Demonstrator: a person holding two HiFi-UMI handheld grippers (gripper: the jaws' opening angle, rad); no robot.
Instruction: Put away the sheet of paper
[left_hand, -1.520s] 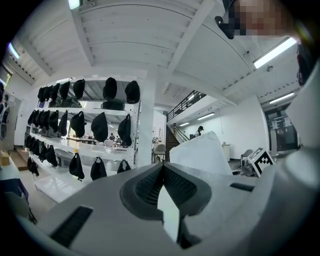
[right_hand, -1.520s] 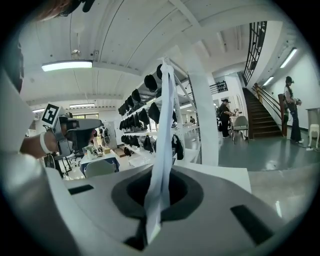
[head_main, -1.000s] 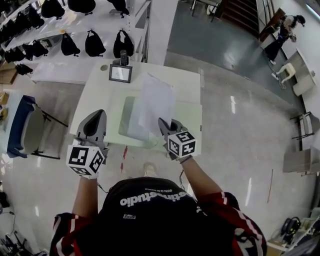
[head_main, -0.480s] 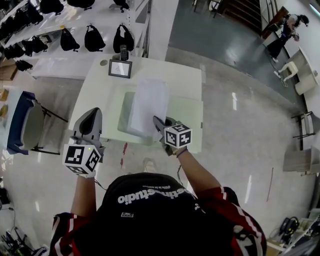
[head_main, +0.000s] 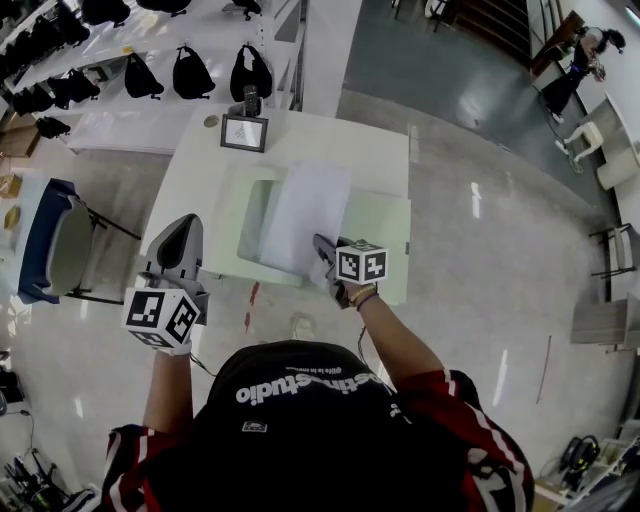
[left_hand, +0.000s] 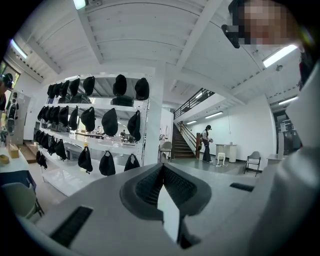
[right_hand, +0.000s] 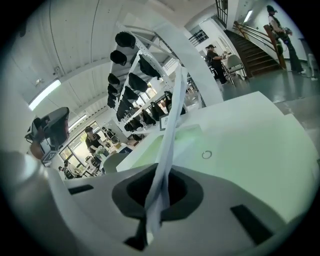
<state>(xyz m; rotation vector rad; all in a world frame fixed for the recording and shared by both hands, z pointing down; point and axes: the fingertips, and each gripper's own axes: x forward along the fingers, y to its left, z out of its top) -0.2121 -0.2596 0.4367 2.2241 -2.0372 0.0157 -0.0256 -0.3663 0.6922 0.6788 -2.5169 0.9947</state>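
Gripping the near edge of the sheet of paper (head_main: 305, 208), the right gripper (head_main: 322, 247) has its jaws clenched on it; in the right gripper view (right_hand: 163, 174) the sheet (right_hand: 173, 117) shows edge-on, rising out of the dark hollow between the closed jaws and leaning away toward the far side; from the head view the sheet stretches from that gripper toward the far edge of the white table (head_main: 198, 185), tilted above the surface rather than lying flat; under it lies a pale green mat (head_main: 388, 225), and on the mat's left part a clear flat sleeve (head_main: 254, 215), whose right portion the sheet overlaps in the picture; whether the paper's far end touches the sleeve or the mat cannot be told; the right gripper's marker cube (head_main: 362, 265) sits just over the near right part of the mat; the left gripper (head_main: 190, 224) is held well to the left, beside the table's near left corner and apart from the paper, with its own marker cube (head_main: 160, 318) nearer the person; in the left gripper view (left_hand: 162, 167) its jaws meet at the tips with nothing grasped between them; at the far left of the table stands a small framed screen (head_main: 243, 132); in the right gripper view a small ring (right_hand: 206, 155) lies on the mat (right_hand: 240, 145) to the right of the sheet; a blue chair (head_main: 45, 250) stands on the floor left of the table; shelves of black bags (head_main: 190, 72) line the far left.
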